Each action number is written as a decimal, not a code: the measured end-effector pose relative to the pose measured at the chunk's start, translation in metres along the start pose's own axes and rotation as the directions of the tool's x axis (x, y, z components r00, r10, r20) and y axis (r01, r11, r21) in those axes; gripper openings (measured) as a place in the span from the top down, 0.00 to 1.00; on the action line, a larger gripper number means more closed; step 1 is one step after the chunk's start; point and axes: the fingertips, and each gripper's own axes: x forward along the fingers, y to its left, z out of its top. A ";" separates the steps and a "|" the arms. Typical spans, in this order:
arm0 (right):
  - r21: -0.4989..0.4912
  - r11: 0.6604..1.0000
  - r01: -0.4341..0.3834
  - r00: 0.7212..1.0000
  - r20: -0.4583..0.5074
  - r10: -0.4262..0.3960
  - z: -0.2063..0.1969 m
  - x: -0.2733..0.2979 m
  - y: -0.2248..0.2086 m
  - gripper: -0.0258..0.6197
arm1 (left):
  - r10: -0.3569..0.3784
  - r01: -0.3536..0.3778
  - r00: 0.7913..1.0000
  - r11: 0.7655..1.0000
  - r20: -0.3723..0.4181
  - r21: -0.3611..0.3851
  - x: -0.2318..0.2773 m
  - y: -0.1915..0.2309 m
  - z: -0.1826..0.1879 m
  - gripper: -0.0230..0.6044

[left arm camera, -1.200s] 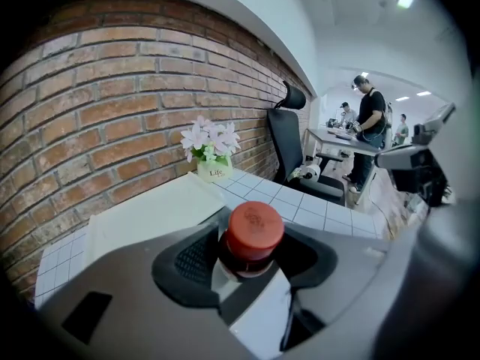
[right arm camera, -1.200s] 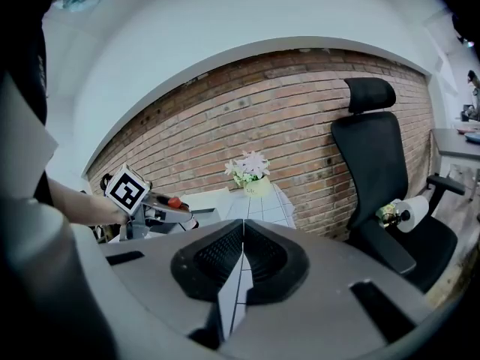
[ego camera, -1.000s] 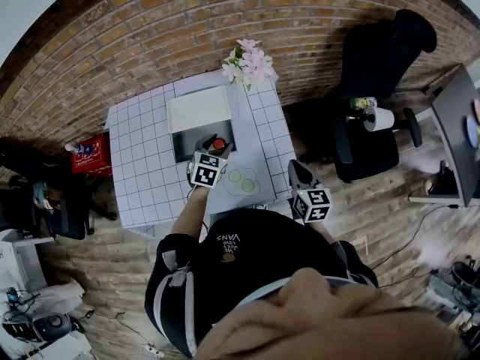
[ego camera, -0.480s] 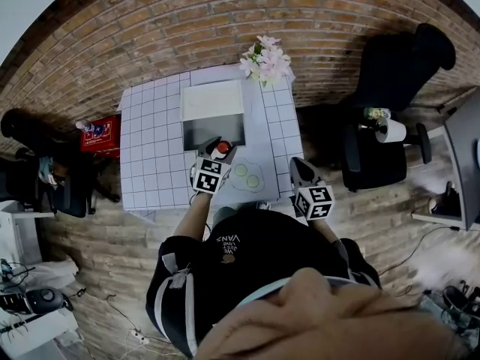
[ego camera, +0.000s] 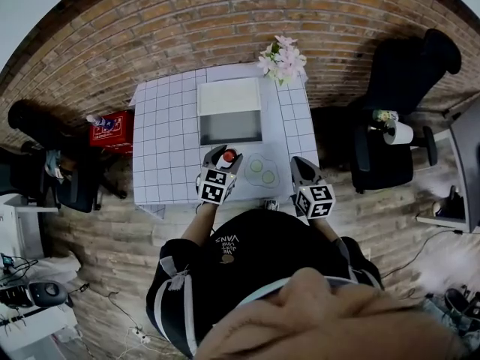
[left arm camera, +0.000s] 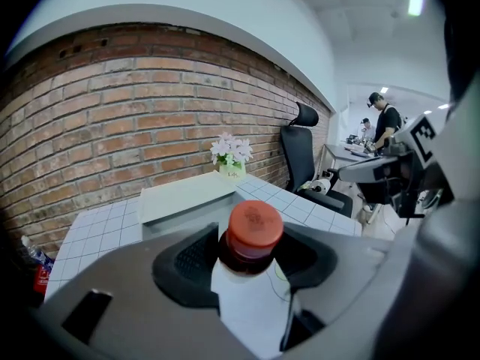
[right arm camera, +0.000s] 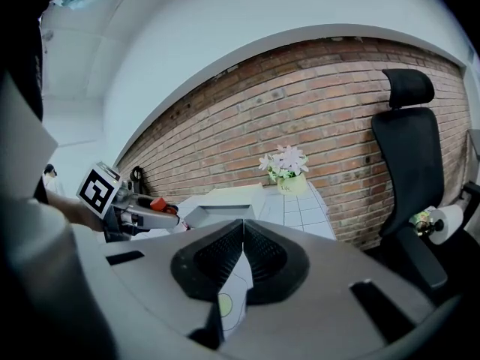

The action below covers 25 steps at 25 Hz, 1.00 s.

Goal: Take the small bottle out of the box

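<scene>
The small bottle [left arm camera: 251, 276], with a red cap, dark contents and a white label, stands upright between the jaws of my left gripper [left arm camera: 251, 257], which is shut on it. In the head view the bottle [ego camera: 229, 156] and left gripper [ego camera: 222, 154] are just in front of the open box [ego camera: 230, 129], outside its near wall. The box's white lid [ego camera: 229, 96] lies folded back. My right gripper [ego camera: 300, 169] is over the table's near right corner, its jaws shut on nothing [right arm camera: 241, 250]. From the right gripper view the left gripper [right arm camera: 142, 214] with the bottle's red cap [right arm camera: 159, 205] shows at the left.
A white gridded table [ego camera: 165, 141] bears a flower pot [ego camera: 285, 58] at its far right corner and a sheet with green circles [ego camera: 262, 171] near the front. A black office chair [ego camera: 397, 111] stands to the right, a red box [ego camera: 111, 132] on the floor to the left. People stand far off [left arm camera: 386, 122].
The left gripper has drawn the bottle back from the box's front edge toward the person. The right gripper has stayed near the table's corner. The head camera's view has shifted.
</scene>
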 end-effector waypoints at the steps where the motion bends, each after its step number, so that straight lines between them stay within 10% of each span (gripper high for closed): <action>1: -0.002 1.000 -0.003 1.000 -0.001 0.003 -0.001 0.001 0.006 0.96 | 0.001 -0.001 1.000 1.000 0.003 -0.007 -0.006 0.001 -0.003 0.60; 25: -0.011 1.000 -0.009 1.000 -0.002 0.009 -0.033 -0.006 0.122 0.96 | 0.047 -0.047 0.999 0.996 -0.001 -0.079 -0.128 0.043 -0.086 0.60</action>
